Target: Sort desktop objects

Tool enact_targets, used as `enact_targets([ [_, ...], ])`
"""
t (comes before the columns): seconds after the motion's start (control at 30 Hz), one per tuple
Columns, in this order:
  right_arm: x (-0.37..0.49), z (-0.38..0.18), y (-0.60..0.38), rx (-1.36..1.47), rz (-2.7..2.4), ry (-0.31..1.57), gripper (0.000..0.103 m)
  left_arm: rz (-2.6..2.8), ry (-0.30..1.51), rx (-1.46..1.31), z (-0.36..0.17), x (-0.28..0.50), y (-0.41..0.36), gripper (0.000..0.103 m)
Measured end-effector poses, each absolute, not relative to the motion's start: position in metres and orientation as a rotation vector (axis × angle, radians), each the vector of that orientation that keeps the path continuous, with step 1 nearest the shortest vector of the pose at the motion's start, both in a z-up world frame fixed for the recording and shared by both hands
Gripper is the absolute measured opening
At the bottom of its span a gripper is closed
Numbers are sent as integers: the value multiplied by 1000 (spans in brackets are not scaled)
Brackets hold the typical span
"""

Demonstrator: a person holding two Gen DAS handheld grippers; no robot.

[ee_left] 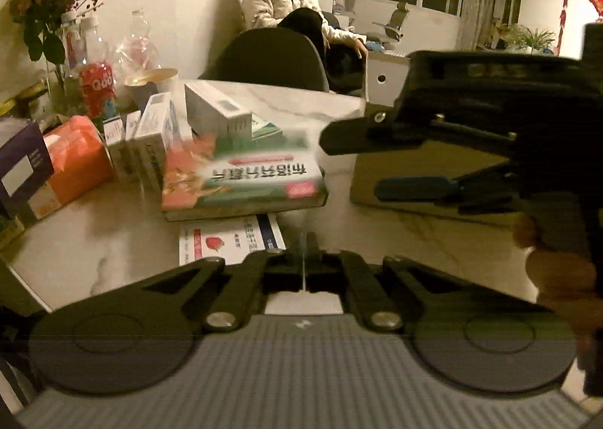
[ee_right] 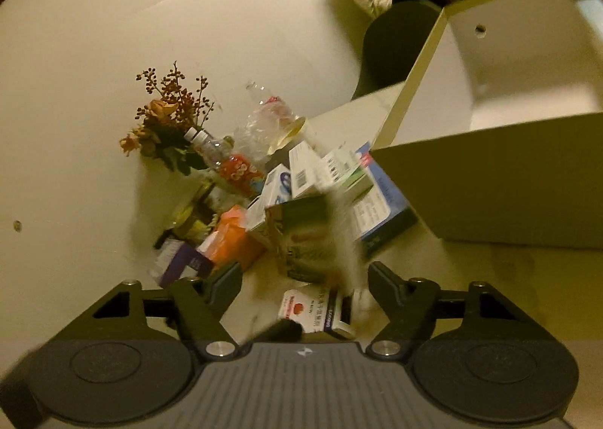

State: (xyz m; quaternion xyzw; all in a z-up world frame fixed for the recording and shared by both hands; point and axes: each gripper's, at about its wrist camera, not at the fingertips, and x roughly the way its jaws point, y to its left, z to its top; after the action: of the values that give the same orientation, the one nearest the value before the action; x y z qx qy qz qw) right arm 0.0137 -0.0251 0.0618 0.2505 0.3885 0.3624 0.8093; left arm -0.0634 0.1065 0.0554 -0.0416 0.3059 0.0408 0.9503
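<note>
My right gripper (ee_right: pixel 303 286) is wide open above the table (ee_left: pixel 113 233), holding nothing, and my left gripper (ee_left: pixel 303 259) is closed and empty. The medicine boxes (ee_left: pixel 241 180) lie piled beside the open cardboard box (ee_right: pixel 490 195).

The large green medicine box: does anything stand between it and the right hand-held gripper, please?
Nothing visible does. The green medicine box sits straight ahead of the open right hand-held gripper, only bare table between them.
</note>
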Motion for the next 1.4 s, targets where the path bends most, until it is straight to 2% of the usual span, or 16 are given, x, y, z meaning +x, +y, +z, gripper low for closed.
enact_targets([
  [0.07, 19, 63, -25, 546, 774, 850, 69, 99, 625, -89, 54, -63, 112, 1],
  [0.13, 21, 62, -29, 551, 756, 851, 69, 124, 631, -114, 53, -60, 124, 5],
  [0.2, 22, 60, -31, 556, 752, 849, 69, 156, 631, -154, 53, -58, 139, 21],
  [0.23, 22, 59, -32, 558, 751, 850, 69, 174, 627, -170, 53, -57, 147, 33],
  [0.27, 22, 59, -32, 556, 749, 851, 69, 193, 623, -186, 54, -56, 155, 39],
  [0.37, 20, 56, -30, 553, 739, 855, 69, 241, 620, -211, 53, -51, 169, 43],
  [0.67, 25, 29, -7, 672, 696, 883, 69, 217, 669, -409, 38, -30, 221, 43],
  [0.83, 27, 15, 5, 738, 672, 898, 64, 151, 687, -473, 29, -17, 233, 44],
  [1.13, 44, -11, 14, 863, 625, 915, 51, 51, 670, -434, 29, -12, 226, 42],
  [1.2, 47, -14, 14, 885, 617, 909, 45, 25, 663, -397, 31, -15, 219, 42],
  [1.27, 48, -16, 14, 913, 620, 901, 34, 13, 655, -355, 33, -17, 213, 42],
  [1.4, 49, -22, 9, 989, 630, 868, 29, -15, 642, -305, 35, -21, 206, 43],
])
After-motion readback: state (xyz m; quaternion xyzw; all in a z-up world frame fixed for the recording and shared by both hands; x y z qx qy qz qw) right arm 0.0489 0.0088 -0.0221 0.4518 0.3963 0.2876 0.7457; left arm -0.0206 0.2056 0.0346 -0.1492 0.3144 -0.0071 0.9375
